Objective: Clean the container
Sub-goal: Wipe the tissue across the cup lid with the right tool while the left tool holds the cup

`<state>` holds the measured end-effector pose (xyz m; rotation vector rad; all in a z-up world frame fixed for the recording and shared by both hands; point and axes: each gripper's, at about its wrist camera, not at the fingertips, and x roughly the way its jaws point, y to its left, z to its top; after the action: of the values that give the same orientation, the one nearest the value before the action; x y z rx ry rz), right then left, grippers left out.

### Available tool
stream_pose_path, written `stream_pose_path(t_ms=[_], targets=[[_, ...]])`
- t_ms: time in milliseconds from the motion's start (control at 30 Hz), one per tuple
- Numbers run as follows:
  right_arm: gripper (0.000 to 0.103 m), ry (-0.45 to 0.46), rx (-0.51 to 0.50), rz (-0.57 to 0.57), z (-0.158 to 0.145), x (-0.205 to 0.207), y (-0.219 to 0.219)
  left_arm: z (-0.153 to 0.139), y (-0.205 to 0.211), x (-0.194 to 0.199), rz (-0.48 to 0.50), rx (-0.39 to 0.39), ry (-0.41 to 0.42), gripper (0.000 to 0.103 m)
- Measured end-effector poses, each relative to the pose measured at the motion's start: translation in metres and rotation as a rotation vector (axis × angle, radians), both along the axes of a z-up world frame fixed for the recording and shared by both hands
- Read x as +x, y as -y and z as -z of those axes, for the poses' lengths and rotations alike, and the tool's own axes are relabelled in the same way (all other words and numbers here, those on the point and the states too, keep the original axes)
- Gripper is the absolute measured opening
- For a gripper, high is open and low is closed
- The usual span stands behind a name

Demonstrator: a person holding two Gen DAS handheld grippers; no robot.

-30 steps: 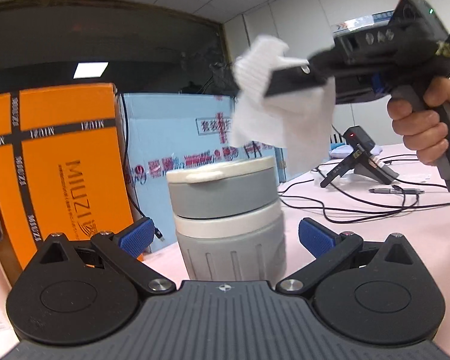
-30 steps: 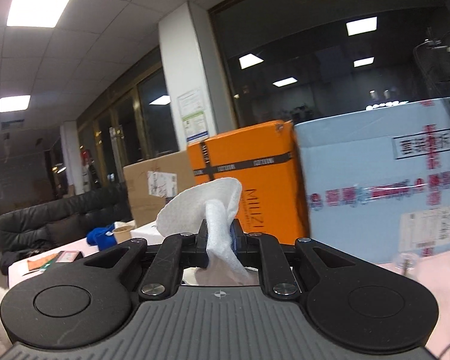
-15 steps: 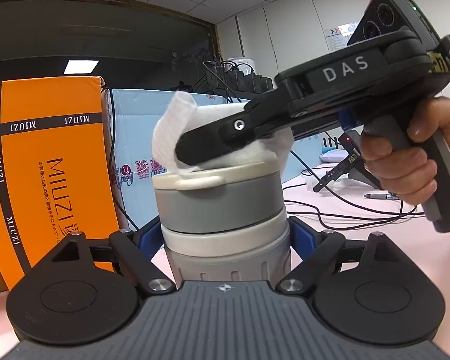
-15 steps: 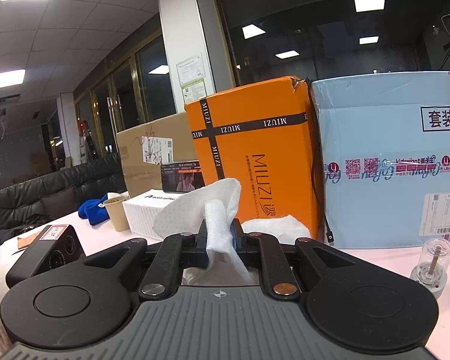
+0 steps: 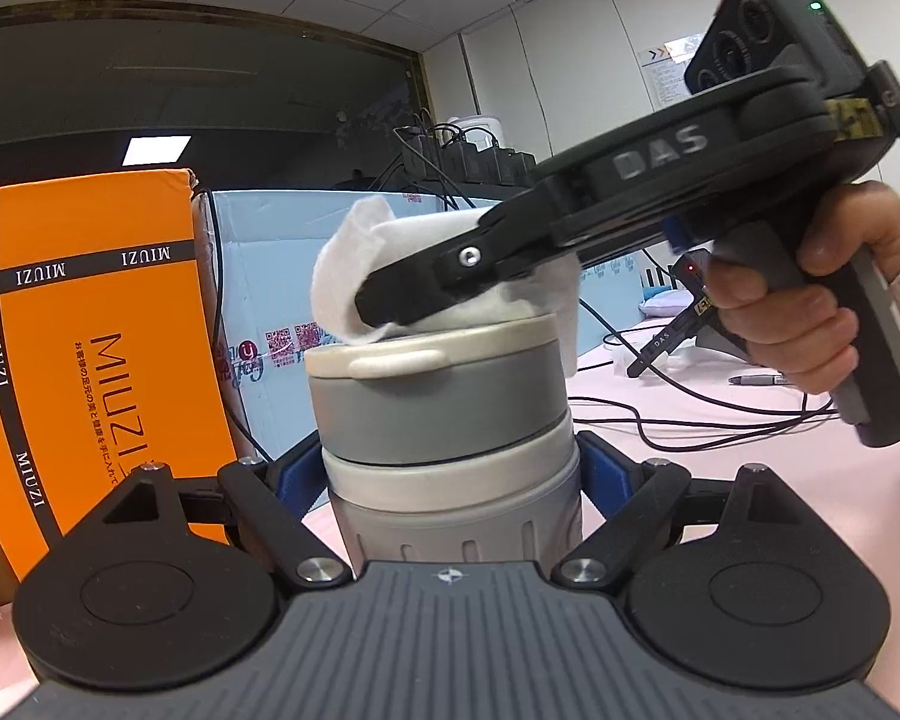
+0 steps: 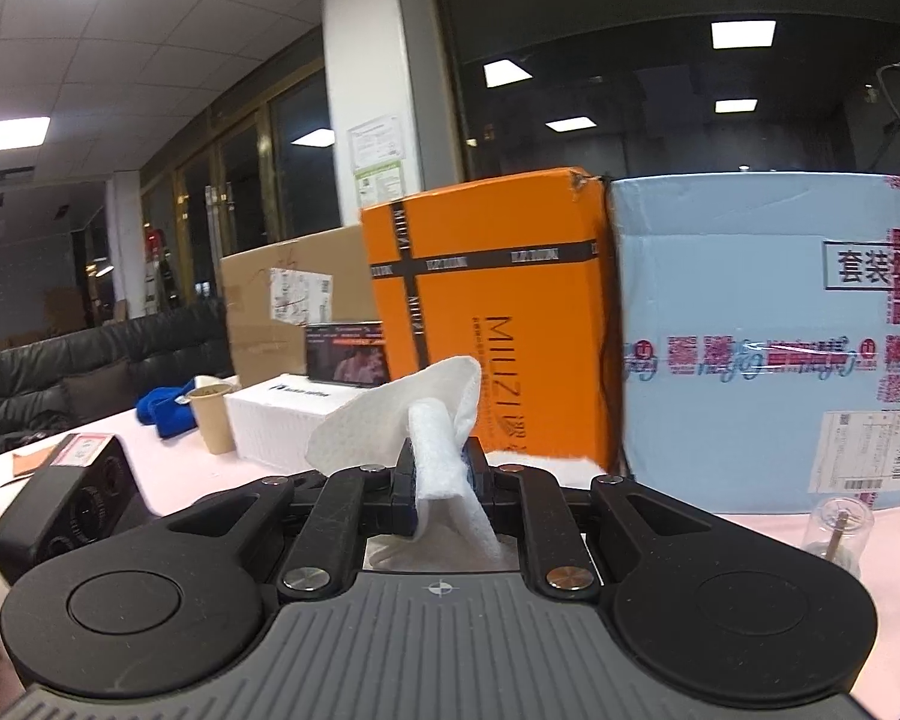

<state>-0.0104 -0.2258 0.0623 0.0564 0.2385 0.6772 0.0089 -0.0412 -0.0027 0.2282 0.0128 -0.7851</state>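
We are gripping the grey cylindrical container with its cream lid (image 5: 444,420) upright between the blue-padded fingers (image 5: 607,468) of our left gripper (image 5: 450,474), which is closing snugly on its ribbed lower body, just over the pale pink counter (image 5: 720,462). We are pressing a white folded cloth (image 5: 354,276) onto the lid top with our right gripper (image 5: 384,309), its jaws pinching tight on that cloth; a hand (image 5: 810,312) is wrapping round its handle. Behind the container, toward the counter's far edge, an orange MIUZI box (image 5: 84,348) and a light blue carton (image 6: 768,348) are standing side by side. Black cables (image 5: 690,420) are trailing across the counter to the right.
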Motion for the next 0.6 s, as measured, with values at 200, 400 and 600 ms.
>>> stream_pose_path(t_ms=[200, 400, 600], targets=[[0.012, 0.007, 0.027, -0.021, 0.002, 0.004, -0.009, 0.000, 0.003, 0.001, -0.005, 0.011, 0.010, 0.084], [0.012, -0.001, 0.050, 0.015, 0.003, 0.015, -0.005, -0.001, 0.005, 0.002, -0.004, 0.017, 0.014, 0.084], [0.012, -0.009, 0.055, 0.043, 0.002, 0.015, 0.007, -0.001, 0.004, 0.003, -0.003, 0.014, 0.010, 0.084]])
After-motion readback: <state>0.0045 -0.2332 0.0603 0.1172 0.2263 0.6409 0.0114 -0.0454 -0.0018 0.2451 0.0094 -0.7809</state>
